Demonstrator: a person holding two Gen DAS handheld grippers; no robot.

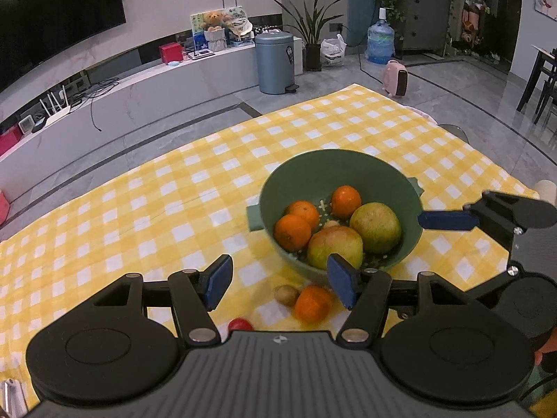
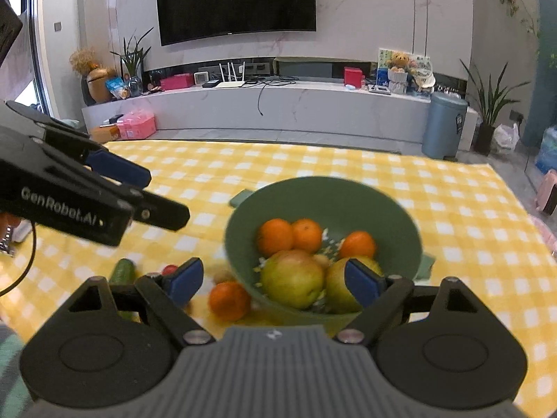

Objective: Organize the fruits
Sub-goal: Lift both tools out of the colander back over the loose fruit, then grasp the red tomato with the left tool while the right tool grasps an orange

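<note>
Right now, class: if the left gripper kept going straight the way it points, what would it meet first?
Probably the loose orange on the checked cloth, just short of the green bowl. The left gripper is open and empty. Depth is unclear.

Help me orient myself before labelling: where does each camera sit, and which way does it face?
Left wrist: on the left hand-held gripper, open, looking down at the green bowl; the right hand-held gripper shows at right.
Right wrist: on the right hand-held gripper, open, facing the bowl and television; the left hand-held gripper shows at left.
Shared: bowl, loose orange, checked cloth.
</note>
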